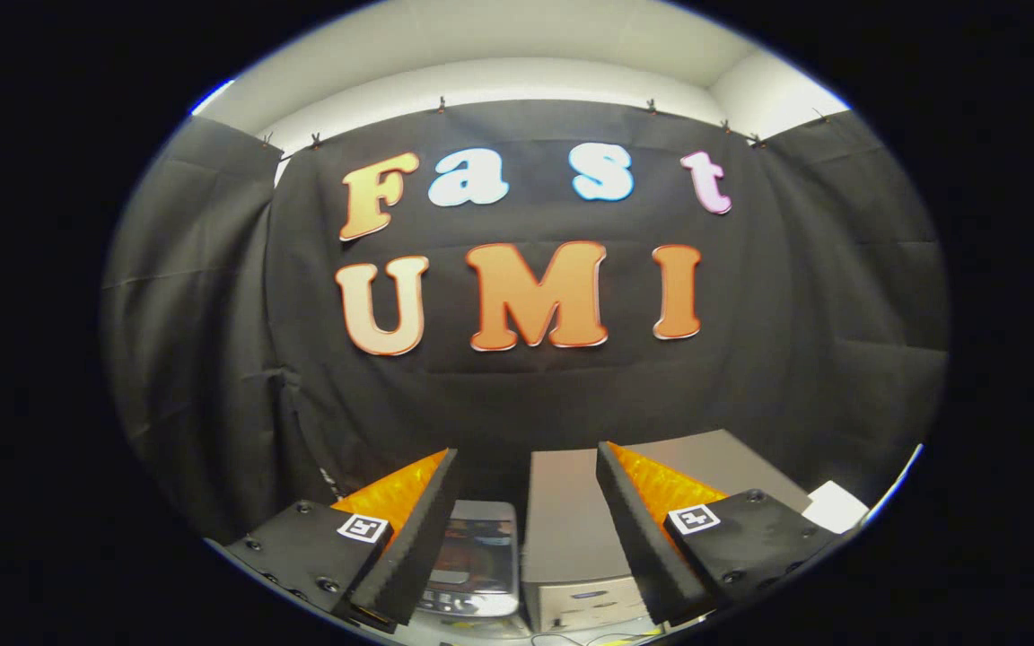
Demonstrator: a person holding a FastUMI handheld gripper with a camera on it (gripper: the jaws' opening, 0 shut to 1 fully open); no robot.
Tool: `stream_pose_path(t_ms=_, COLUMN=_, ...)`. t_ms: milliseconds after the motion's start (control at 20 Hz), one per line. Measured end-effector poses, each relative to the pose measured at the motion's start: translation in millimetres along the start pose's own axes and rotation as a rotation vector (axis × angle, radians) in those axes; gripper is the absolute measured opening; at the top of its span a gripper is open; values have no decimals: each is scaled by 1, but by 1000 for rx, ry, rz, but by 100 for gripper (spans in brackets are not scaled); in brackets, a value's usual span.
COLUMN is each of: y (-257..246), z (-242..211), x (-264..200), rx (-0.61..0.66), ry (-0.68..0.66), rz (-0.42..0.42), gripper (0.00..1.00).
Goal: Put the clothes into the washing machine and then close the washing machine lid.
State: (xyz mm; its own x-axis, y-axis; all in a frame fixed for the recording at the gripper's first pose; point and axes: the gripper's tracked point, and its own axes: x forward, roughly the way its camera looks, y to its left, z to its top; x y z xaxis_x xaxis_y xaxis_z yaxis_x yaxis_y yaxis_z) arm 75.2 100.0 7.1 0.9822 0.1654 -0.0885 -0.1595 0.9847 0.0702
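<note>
We see the gripper held level and looking forward, its two fingers spread well apart with nothing between them. Neither finger touches anything. Each finger mount carries a small square marker tag, one on the left and one on the right.

Through the gap between the fingers, lower down and just ahead, sits the washing machine, a small pale appliance seen from above. Its lid looks glossy and see-through, with something dark and reddish showing under it; we cannot tell whether that is the clothes, nor whether the lid is fully down. A panel with small markings runs along its near edge.

Just to the right of the washing machine, partly behind the right finger, stands a pale grey box with a flat top and a small panel on its front. Past the right finger mount lies a white sheet. A thin cable runs along the surface below the box. Beyond everything hangs the booth's black cloth wall, creased and clipped along its top edge, with a pale ceiling above.
</note>
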Motion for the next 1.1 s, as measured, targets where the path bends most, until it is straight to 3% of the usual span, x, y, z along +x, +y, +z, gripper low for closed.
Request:
stream_pose_path(t_ms=300, y=-95, z=14, x=-53, rx=-25, ry=-57, rz=-76, gripper=98)
stream_pose_path(t_ms=650, y=-176, z=18, x=-79, rx=-10, ry=-83, rz=-66, gripper=97)
stream_pose_path(t_ms=1100, y=-199, z=16, x=-68, rx=-6, ry=-79, rz=-31, gripper=98)
